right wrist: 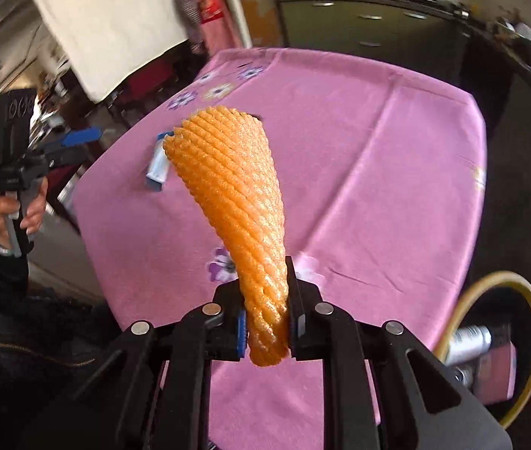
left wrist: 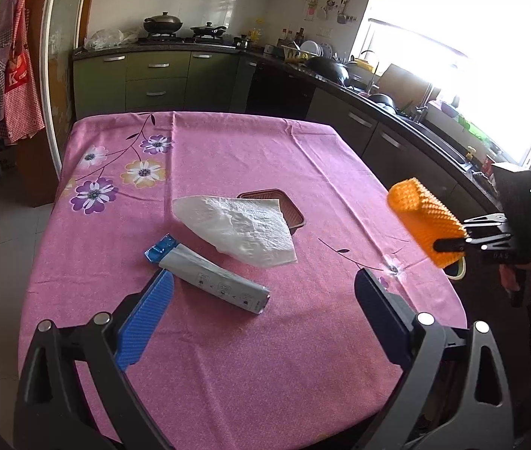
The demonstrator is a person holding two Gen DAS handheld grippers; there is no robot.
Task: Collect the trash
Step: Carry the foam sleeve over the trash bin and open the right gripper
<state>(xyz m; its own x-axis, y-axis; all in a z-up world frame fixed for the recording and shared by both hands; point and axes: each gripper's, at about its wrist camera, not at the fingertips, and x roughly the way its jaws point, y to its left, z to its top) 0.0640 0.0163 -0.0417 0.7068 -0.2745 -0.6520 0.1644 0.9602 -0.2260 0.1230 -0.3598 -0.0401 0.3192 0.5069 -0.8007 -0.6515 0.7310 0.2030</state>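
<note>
A red "K" is seen on the apron. The orange foam net is pinched by the right hand-held gripper; the left hand-held gripper is spread wide. The bin is shown only by the right wrist view.

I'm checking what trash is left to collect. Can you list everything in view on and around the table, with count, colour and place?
foam net sleeve: one, orange, pinched in the right gripper above the table's right edge
tissue: one, white, mid-table, partly covering the tray
tray: one, brown, shallow, under the tissue's far side
wrapper: one, grey with a blue end, lying flat near the left gripper
tablecloth: one, pink with flowers, covering the table
bin: one, yellowish rim, beside the table, packaging already inside
left gripper: blue pads, open, empty, above the table's near edge
right gripper: shut on the foam net sleeve
</note>
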